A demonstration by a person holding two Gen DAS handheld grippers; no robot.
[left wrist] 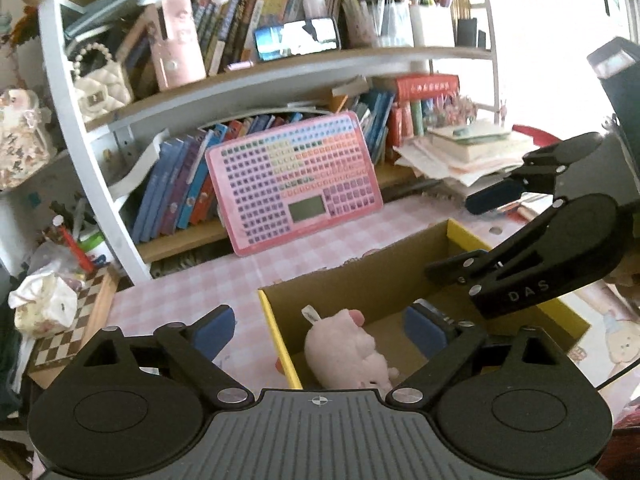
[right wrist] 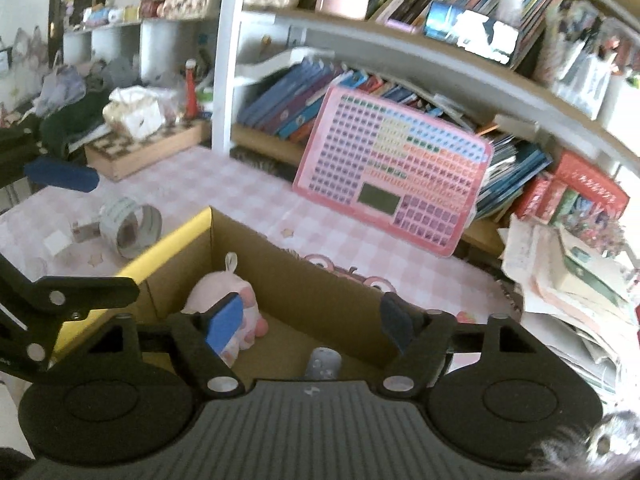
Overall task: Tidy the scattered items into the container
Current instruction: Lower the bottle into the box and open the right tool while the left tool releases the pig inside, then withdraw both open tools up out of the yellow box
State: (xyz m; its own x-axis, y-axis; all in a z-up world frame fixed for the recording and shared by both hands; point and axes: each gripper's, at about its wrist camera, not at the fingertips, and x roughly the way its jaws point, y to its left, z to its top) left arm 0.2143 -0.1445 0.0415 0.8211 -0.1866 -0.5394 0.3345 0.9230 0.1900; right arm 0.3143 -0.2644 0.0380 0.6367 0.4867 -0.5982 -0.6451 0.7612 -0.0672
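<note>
Both wrist views look down, close, into the cardboard box (left wrist: 400, 276) (right wrist: 320, 284) — from opposite sides.

Both hand-held grippers (left wrist: 320, 330) (right wrist: 310, 316) wide open, empty

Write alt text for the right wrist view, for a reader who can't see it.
The open right tool hovers over a cardboard box with a yellow edge, holding nothing; inside lie a pink plush toy and a small grey object. A tape roll sits on the pink checked tablecloth left of the box, and a pink keyboard toy leans against a crowded bookshelf behind.
</note>
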